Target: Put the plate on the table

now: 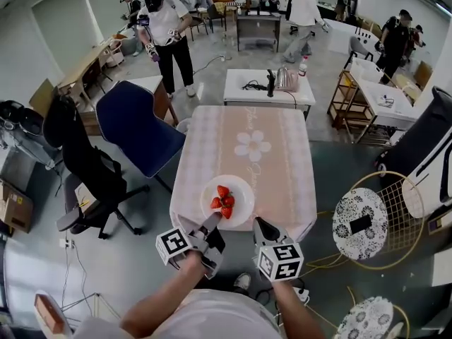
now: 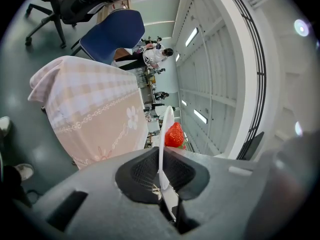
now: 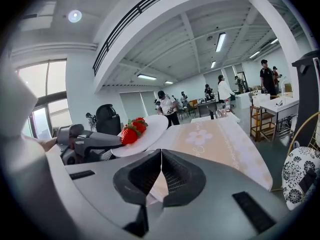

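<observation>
A white plate with several strawberries hangs over the near end of the table, which wears a pink checked cloth. My left gripper is shut on the plate's near rim. The left gripper view shows the plate edge-on between the pads, with a strawberry beyond them. My right gripper hovers just right of the plate, its jaws closed with nothing between them. From the right gripper view the plate sits slightly tilted above the tablecloth, held by the left gripper.
A blue chair and a black office chair stand left of the table. A round wire stand with a patterned top is at the right. A small white table lies beyond, and several people stand at the back.
</observation>
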`<state>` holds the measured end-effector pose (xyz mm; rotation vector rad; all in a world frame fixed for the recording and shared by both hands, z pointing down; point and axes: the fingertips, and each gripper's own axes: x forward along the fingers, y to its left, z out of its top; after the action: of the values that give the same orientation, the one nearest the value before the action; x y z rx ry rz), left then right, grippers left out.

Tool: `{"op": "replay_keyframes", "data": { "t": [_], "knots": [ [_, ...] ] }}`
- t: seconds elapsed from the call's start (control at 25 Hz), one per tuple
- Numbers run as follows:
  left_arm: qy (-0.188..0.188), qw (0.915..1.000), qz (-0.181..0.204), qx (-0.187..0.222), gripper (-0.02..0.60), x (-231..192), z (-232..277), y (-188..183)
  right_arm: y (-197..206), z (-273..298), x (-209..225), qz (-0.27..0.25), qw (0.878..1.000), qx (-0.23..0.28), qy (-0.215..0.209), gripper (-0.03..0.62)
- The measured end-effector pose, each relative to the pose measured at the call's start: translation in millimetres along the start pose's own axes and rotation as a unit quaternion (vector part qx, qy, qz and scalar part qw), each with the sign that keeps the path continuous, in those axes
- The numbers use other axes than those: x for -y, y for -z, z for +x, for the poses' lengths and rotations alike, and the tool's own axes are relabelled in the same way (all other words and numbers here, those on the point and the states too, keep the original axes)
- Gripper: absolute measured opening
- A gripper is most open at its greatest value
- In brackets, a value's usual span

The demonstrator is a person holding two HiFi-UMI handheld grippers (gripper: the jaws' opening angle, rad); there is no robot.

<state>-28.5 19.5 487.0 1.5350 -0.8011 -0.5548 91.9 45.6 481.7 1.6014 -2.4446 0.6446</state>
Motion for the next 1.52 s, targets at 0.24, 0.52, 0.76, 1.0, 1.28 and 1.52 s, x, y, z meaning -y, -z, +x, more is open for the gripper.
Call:
{"op": "replay_keyframes", "data": {
  "t": [0.24, 0.52, 0.76, 1.0, 1.28, 1.52],
  "knots": [
    [-0.002, 1.0000, -0.004, -0.002, 0.024, -7, 8, -1, 2, 8, 6, 0.002, 1.000, -0.004, -0.001, 0.005],
    [0.012, 0.9995, -0.021, -0.020, 0.024, -9, 31, -16, -6, 26, 10, -0.002, 1.000, -0.013, 0.019, 0.005],
    [0.009, 0.9991, -0.029, -0.031, 0.024, -18, 45, -46, -11, 52, 5, 0.000, 0.999, -0.020, 0.035, 0.005],
    [0.004, 0.9983, -0.036, -0.045, 0.025, -32, 59, -77, -16, 88, 2, 0.007, 0.998, -0.027, 0.047, 0.005],
    [0.003, 0.9971, -0.038, -0.066, 0.025, -39, 83, -113, -29, 129, 4, 0.013, 0.997, -0.029, 0.068, 0.005],
    [0.013, 0.9951, -0.041, -0.089, 0.025, -45, 103, -141, -39, 154, 2, 0.014, 0.995, -0.030, 0.094, 0.005]
  ]
}}
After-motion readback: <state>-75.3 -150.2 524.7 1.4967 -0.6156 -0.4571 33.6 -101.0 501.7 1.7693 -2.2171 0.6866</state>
